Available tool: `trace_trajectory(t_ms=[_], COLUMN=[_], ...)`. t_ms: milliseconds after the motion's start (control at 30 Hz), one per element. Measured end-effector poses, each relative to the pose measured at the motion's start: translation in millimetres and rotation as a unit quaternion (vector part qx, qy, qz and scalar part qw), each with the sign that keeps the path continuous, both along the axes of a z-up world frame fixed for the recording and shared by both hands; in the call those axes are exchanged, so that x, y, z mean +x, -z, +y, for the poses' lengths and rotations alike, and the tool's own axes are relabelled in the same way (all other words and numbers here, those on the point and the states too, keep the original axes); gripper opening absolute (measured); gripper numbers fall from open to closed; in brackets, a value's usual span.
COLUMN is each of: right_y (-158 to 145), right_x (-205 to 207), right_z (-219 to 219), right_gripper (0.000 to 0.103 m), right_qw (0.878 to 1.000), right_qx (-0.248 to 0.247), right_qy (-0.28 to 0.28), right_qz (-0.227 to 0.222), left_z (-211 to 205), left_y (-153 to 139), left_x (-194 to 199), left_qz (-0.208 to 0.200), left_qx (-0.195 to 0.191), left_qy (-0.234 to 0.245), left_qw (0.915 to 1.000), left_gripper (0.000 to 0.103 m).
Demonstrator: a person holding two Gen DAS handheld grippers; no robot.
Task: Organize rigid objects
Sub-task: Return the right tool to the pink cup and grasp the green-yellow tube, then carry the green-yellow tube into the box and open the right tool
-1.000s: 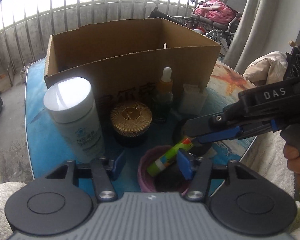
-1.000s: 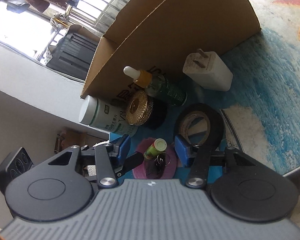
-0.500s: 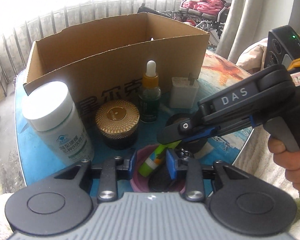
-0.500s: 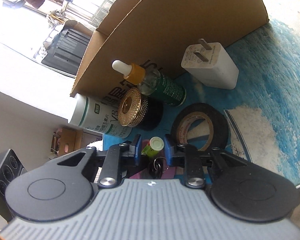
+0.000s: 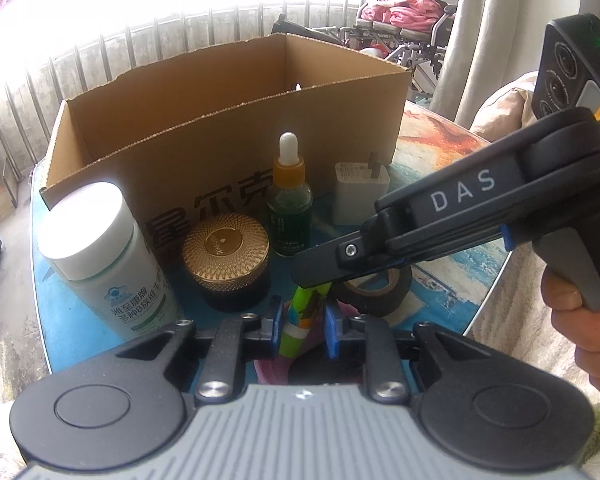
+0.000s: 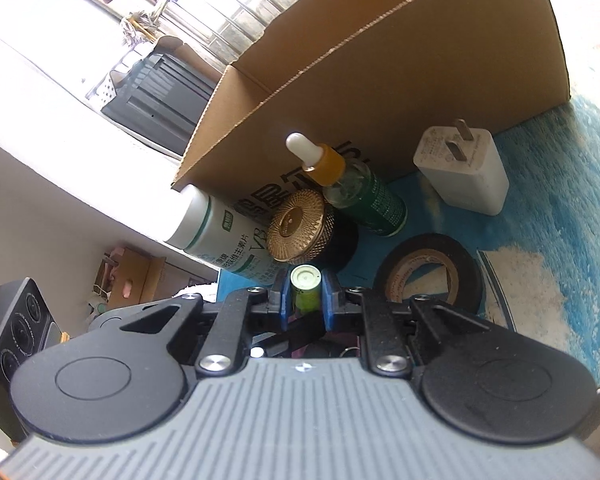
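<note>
A green tube with a pale cap [image 6: 306,291] stands out of a purple bowl [image 5: 276,364]. My right gripper [image 6: 305,300] is shut on the tube's capped end. In the left wrist view the tube [image 5: 300,322] passes between the blue pads of my left gripper [image 5: 302,322], whose jaws are narrow around it; whether they press on it I cannot tell. The right gripper's body [image 5: 440,220] reaches in from the right above the bowl. An open cardboard box [image 5: 228,136] stands behind.
Before the box stand a white pill bottle [image 5: 100,256], a gold-lidded black jar [image 5: 226,256], a green dropper bottle [image 5: 290,200] and a white plug adapter [image 5: 360,196]. A black tape roll [image 6: 428,272] lies to the right. The blue tabletop [image 6: 560,240] ends at the right.
Both grippers have closed in from wide open. The right one has shut on the tube's cap end and the left one has narrowed around the tube.
</note>
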State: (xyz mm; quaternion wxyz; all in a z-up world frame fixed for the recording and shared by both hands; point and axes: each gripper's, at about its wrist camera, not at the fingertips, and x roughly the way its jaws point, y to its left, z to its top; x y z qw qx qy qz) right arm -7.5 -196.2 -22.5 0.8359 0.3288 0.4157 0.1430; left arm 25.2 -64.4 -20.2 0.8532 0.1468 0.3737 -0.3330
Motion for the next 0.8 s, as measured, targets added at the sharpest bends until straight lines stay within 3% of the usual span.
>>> trace_trajectory(t_ms=[233,467,633,800], right_y=[-34.6,-93.0,-126.4,-149.2], right_x=[-7.3,-3.5,29.0,80.3], right_z=[9.9,22.9,29.1,30.5], right_gripper=[0.015,0.015,0.015,0.015], right_qw=[0.998,0.985,0.975,0.972], right_qx=[-0.028,-0.069,-0.082,-0.087], right_qy=[-0.016,-0.049,-0.085,-0.116], right_qz=[-0.055,-0.150,-0.190,-0.183], left_z=[7.0,19.8,25.9,32.6], left_y=[-22.7,-68.3,-100.8,-120.3], left_x=[-8.3,-17.0,-3.0,35.3], left_qz=[-0.030,-0.091,-0.115,-0.102], left_qx=[-0.015,-0.044,-0.073,-0.091], left_qy=[-0.003,-0.015,-0.030,-0.063], left_qw=[0.9994,0.9948,0.9902,0.9886], left_gripper=[0.021,0.020,0.017,0.016])
